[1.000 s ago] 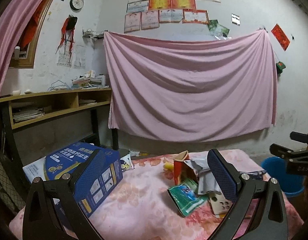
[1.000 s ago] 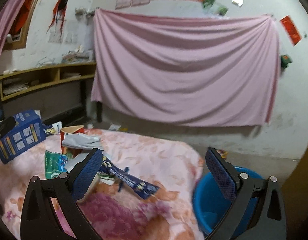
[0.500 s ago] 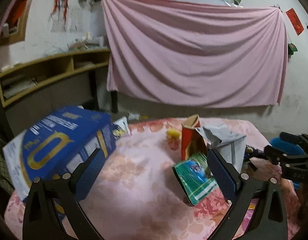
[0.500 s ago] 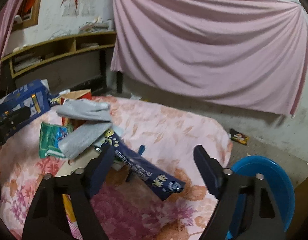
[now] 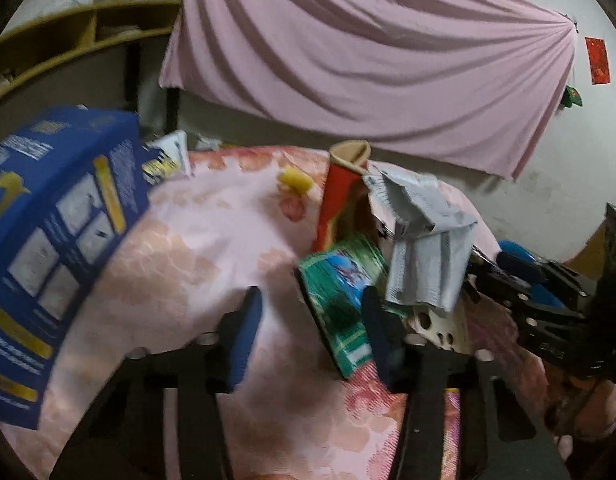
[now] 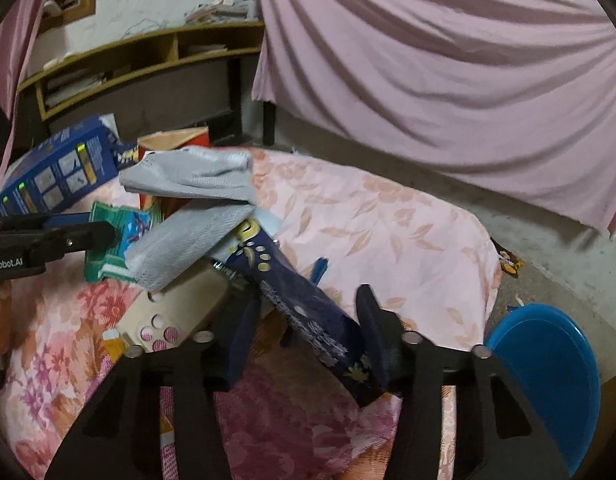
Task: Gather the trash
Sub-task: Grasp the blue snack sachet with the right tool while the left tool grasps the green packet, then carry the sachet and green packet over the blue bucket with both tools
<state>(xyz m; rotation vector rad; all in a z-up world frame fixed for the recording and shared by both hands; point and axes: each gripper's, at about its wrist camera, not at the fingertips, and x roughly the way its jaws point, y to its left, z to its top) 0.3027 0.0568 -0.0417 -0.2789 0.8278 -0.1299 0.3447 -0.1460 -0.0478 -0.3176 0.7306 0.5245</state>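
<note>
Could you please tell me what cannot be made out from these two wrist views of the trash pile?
- Blue box: left wrist view, print smeared by motion blur, left edge cut off.
- Beige perforated card: right wrist view, mostly covered by the grey paper and the navy wrapper.
- Blue bin: right wrist view, its inside is out of sight.
- Right tool: fingers flank the navy wrapper; contact unclear.

Dark blue printed snack wrapper (image 6: pixel 304 304): laid long and slanted on the pink floral bedcover, its near end seen between the gripper fingers.
Grey crumpled paper towel (image 6: pixel 188 208): draped in folds over the heap.
Green foil packet (image 5: pixel 339 292): tilted against an upright red carton (image 5: pixel 339 200).
Beige perforated card (image 6: pixel 176 312): lying flat under the wrapper.
Large blue printed box (image 5: pixel 56 232): on its side, well apart.
Blue plastic bin (image 6: pixel 547 376): standing on the floor beside the bed.
</note>
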